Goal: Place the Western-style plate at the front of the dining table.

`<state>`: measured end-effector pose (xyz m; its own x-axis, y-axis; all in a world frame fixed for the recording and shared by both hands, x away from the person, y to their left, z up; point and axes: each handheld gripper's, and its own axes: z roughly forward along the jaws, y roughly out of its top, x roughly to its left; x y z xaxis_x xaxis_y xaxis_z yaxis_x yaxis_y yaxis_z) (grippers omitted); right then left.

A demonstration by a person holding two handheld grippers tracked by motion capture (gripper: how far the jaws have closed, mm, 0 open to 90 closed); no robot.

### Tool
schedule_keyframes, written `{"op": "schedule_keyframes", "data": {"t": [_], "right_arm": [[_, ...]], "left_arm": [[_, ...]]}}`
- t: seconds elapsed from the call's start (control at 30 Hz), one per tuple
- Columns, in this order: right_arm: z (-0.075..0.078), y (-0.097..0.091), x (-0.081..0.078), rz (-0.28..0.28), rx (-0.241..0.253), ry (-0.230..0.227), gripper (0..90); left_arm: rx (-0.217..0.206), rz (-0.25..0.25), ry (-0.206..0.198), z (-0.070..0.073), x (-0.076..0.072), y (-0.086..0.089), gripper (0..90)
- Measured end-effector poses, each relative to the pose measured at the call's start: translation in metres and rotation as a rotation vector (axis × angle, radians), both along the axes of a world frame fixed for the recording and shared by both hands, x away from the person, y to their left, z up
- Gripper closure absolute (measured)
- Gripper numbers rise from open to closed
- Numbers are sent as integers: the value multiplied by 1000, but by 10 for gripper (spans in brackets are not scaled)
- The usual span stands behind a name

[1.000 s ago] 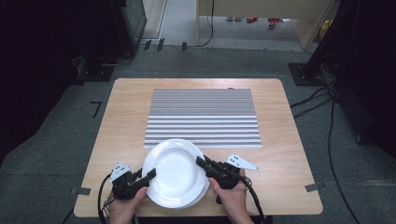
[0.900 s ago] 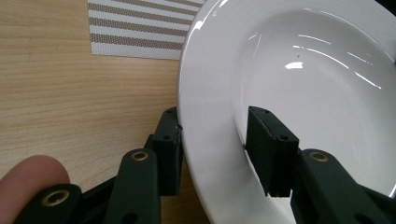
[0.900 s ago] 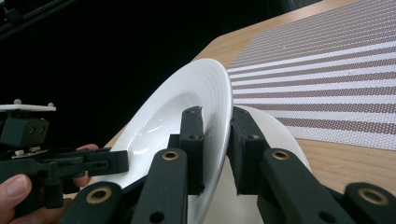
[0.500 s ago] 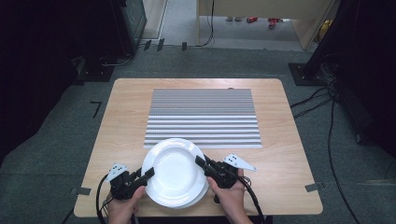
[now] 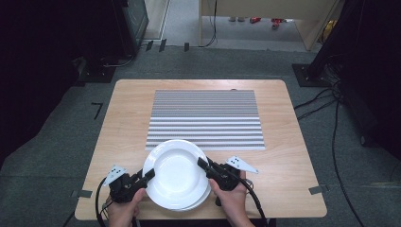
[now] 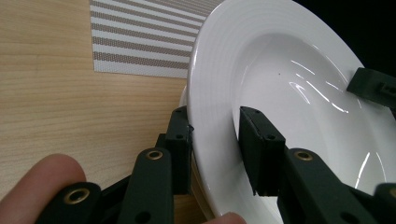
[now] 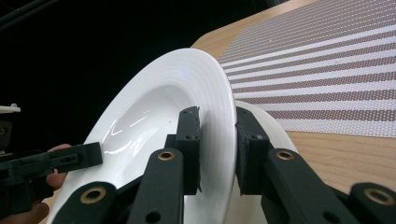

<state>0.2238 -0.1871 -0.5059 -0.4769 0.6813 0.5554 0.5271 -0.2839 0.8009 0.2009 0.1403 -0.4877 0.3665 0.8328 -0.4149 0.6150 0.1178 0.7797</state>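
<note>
A white deep plate point(image 5: 175, 172) hangs just above a second white plate point(image 5: 204, 197) near the table's front edge. My left gripper point(image 5: 148, 174) is shut on the upper plate's left rim, and my right gripper point(image 5: 203, 165) is shut on its right rim. In the left gripper view, the gripper point(image 6: 215, 140) straddles the plate point(image 6: 299, 93) with one jaw under the rim and one inside the bowl; the lower plate point(image 6: 183, 97) peeks out beneath. In the right gripper view, the gripper point(image 7: 217, 144) clamps the plate point(image 7: 154, 112) rim, and the lower plate point(image 7: 264, 119) lies behind.
A grey-and-white striped placemat point(image 5: 205, 118) lies flat in the middle of the wooden table point(image 5: 293, 156), just beyond the plates. Bare wood runs on both sides of the mat. Cables and dark equipment stand on the floor around the table.
The upper plate has risen slightly and drifted a little left, so more of the lower plate's edge shows at the front right. Both grippers stayed shut on its rim.
</note>
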Motion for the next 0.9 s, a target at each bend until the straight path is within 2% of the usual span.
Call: {"op": "schedule_keyframes", "data": {"t": [0.23,0.47,0.9], "right_arm": [[0,-1,1,-9,14,22,755],[0,-1,4,-18,26,40,748],[8,-8,19,-30,33,43,743]], "left_arm": [[-14,-4,-20,3,0,0,684],[-45,-21,-37,4,2,3,706],[-82,-26,-36,15,26,-3,733]]}}
